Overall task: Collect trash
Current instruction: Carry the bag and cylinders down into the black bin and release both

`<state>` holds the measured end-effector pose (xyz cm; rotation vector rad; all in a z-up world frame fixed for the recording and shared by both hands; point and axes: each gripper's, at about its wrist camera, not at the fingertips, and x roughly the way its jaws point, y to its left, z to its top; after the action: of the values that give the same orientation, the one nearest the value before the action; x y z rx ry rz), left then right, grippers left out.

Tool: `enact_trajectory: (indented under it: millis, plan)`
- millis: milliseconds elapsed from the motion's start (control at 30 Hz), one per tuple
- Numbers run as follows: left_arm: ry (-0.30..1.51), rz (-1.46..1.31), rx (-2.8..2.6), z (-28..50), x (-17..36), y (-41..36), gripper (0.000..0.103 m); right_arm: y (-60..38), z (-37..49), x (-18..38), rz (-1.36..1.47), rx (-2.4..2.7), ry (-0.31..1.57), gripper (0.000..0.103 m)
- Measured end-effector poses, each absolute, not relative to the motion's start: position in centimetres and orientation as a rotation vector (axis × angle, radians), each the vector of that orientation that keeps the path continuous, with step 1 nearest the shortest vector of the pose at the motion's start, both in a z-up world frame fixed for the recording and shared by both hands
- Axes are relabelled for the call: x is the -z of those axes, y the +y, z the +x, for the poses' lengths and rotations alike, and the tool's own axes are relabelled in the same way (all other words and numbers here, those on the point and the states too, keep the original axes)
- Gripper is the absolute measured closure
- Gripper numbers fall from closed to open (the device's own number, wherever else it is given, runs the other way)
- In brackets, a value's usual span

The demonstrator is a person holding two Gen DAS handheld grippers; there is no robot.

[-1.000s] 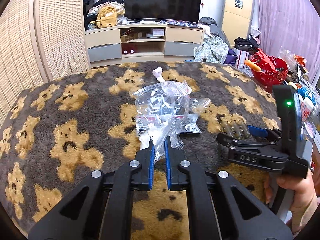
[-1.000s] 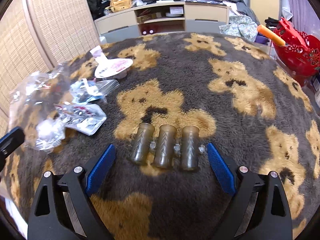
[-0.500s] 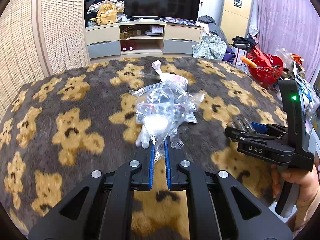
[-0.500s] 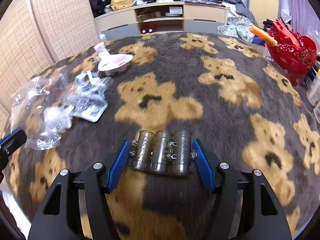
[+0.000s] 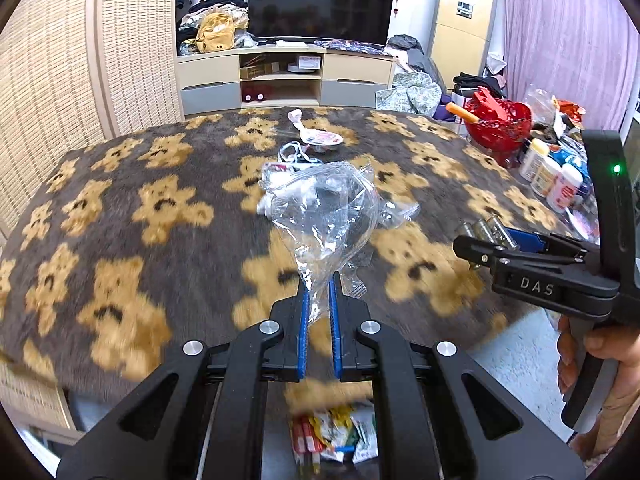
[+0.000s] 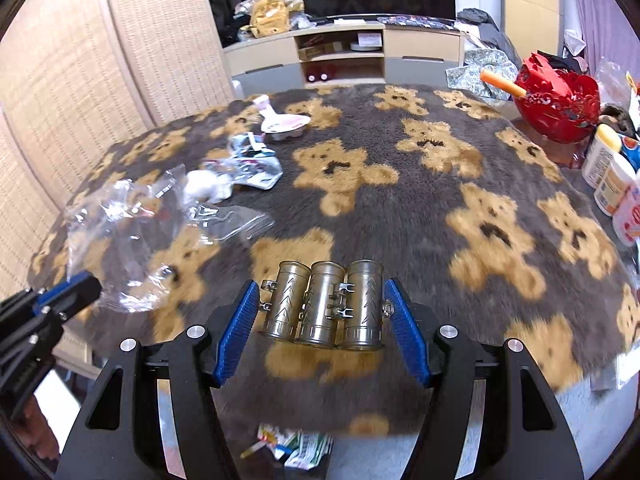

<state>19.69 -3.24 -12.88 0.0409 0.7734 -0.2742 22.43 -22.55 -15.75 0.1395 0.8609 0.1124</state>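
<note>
Over the worktop's edge [image 6: 400,408], a plastic bag [image 5: 324,216] was pinched in the shut left tool [image 5: 318,300] and a three-tube piece [image 6: 324,304] clamped in the part-open right tool [image 6: 320,320], seemingly awaiting release into the trash below [image 6: 296,448].

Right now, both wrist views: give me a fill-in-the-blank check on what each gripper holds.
1. The left gripper is shut on a clear plastic ____.
2. The right gripper clamps a brown block of ____ joined cylinders.
3. The blanket is printed with tan ____.
4. A carrot lies on the ____ basket.

Missing words: bag; three; bears; red
</note>
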Motion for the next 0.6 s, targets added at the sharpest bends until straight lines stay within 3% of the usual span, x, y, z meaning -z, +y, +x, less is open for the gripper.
enact_trajectory:
  millis: [300, 600]
  plan:
    - [0.777, 0.025, 0.271, 12.5, 13.0, -2.8, 0.095, -21.8, 15.4, 14.9, 0.148, -0.155, 0.852, 0.037]
    - [0.835, 0.034, 0.282, 7.2, 15.6, -2.8, 0.095, -21.0, 10.5, 17.5, 0.148, -0.183, 0.908, 0.037]
